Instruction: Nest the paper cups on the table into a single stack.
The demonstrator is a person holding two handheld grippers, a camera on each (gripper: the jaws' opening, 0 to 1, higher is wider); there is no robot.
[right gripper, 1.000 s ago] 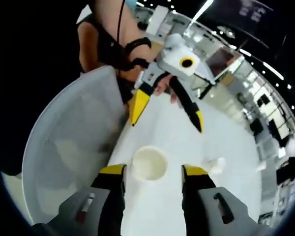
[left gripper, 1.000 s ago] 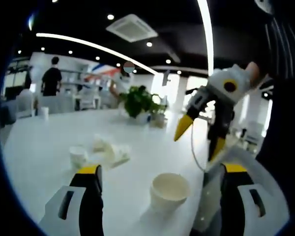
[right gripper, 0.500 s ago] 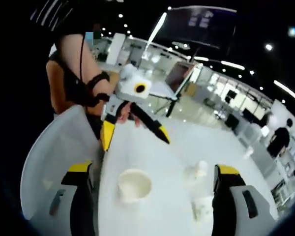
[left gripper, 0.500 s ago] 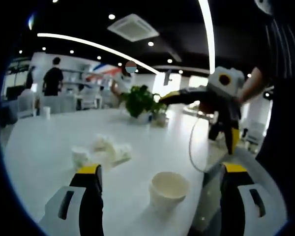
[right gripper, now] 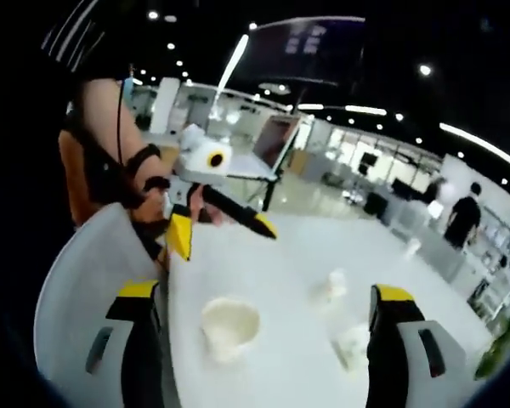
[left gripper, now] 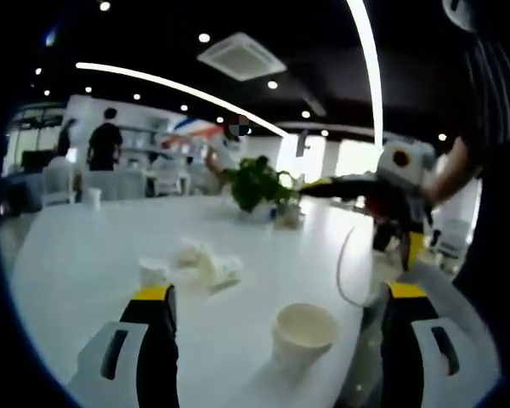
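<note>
1. Seen from the left gripper view, the left gripper (left gripper: pixel 276 293) hangs over a white table (left gripper: pixel 85 246) with its yellow-tipped jaws spread wide and nothing between them.
2. An upright paper cup (left gripper: pixel 303 335), mouth up, stands between those jaws, nearer the right-hand one and touching neither.
3. Ahead of the left-hand jaw sits a smaller paper cup (left gripper: pixel 154 273), and just beside it a loose heap of crumpled cups (left gripper: pixel 206 267) (blurred; how many cannot be told).
4. Farther ahead, a potted plant (left gripper: pixel 257 182) stands on the table, and a person in a dark top (left gripper: pixel 104 144) stands in the background.
5. Beyond the right-hand jaw, the other tool is held above the table edge by a hand.
6. Meanwhile, in the right gripper view, the right gripper (right gripper: pixel 267 297) is likewise wide open and holds nothing.
7. The same upright cup (right gripper: pixel 229 325) lies between its jaws, closer to the left-hand one.
8. Two more cups appear toward the right-hand jaw: one (right gripper: pixel 354 344) just beside it, another (right gripper: pixel 335 284) a little farther ahead.
9. Above the left-hand jaw, a hand (right gripper: pixel 157 206) grips the left gripper, its jaws parted.
10. A pale chair back (right gripper: pixel 85 280) curves past the left-hand jaw.
</note>
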